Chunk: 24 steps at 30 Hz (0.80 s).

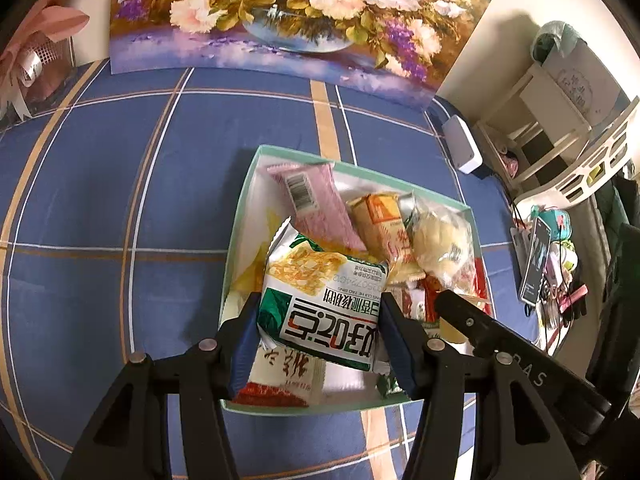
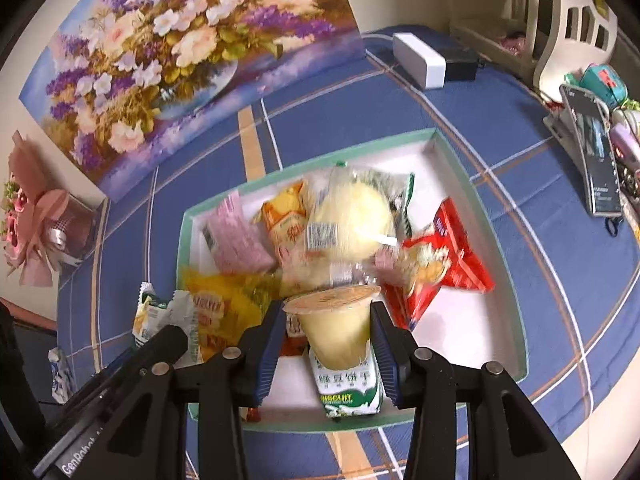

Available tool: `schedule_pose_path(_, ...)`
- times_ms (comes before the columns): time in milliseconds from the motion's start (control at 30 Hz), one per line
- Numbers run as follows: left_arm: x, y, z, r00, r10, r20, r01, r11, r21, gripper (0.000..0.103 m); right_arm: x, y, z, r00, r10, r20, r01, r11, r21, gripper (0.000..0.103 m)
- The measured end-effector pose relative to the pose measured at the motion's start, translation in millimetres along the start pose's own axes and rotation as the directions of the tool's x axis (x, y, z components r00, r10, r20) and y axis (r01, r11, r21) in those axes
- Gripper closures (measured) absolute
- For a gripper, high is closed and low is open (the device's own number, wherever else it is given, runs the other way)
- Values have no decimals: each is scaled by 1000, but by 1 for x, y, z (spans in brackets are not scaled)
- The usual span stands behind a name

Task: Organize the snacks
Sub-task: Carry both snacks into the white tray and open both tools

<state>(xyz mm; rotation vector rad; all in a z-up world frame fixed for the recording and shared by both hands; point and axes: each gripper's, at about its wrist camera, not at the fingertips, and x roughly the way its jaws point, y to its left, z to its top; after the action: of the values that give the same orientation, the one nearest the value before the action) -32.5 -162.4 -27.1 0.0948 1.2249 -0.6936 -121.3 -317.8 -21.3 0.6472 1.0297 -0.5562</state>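
Two grippers (image 1: 318, 334) (image 2: 325, 338), two snacks, one box (image 1: 240, 216).

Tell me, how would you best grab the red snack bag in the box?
Probably by its narrow end nearest the camera, coming from above. The red snack bag lies flat and slanted on the floor of the box, too wide to pinch across. Bare white floor beside that end leaves room for fingers.

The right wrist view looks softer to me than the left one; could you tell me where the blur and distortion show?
Right wrist view: motion blur smears the pale bun and red packet in the box; the held cup stays fairly sharp. Left wrist view: crisp, print on the green-and-white packet is readable. Both views: fisheye bends the tablecloth stripes and darkens the corners.
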Motion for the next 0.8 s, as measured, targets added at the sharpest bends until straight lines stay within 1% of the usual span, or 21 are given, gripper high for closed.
schedule_pose_path(167, 1, 2, -10, 1000, 8, -14, -8, 1000, 3, 45, 6, 5, -8, 1000, 2, -24, -3, 1000, -21, 57)
schedule_pose_path(400, 1, 10, -19, 999, 21, -27, -21, 1000, -8, 44, 7, 11, -13, 999, 5, -31, -7, 999, -38, 57)
schedule_pose_path(800, 15, 8, -20, 997, 30, -71, -29, 999, 14, 45, 12, 8, -11, 999, 14, -42, -15, 1000, -24, 57)
